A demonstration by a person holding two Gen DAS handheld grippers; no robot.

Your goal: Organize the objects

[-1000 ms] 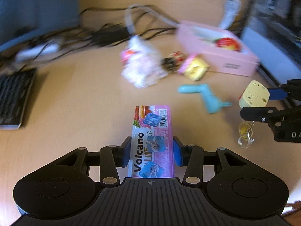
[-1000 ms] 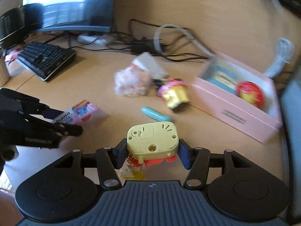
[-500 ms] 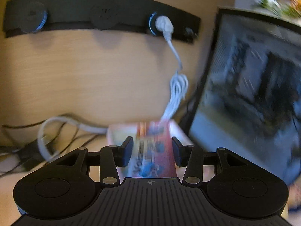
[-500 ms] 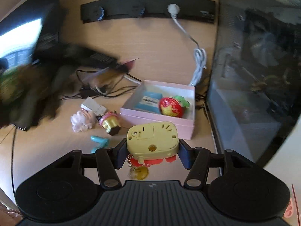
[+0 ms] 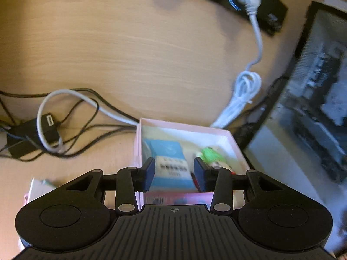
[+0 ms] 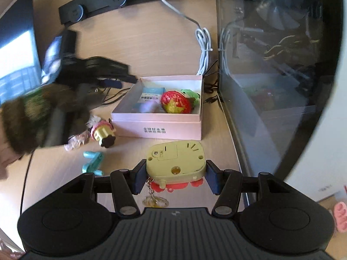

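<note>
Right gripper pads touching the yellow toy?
Touching. Right wrist view: both pads of the right gripper press the sides of the yellow toy, held clear of the desk.

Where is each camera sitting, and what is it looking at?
Left wrist: sits on the left gripper, looking down into the pink box; its own empty, closing fingers show.
Right wrist: sits on the right gripper, looking across the desk at the box; its fingers grip the yellow toy, and a fuzzy sleeve shows.
Shared: the pink box and the white cable.
</note>
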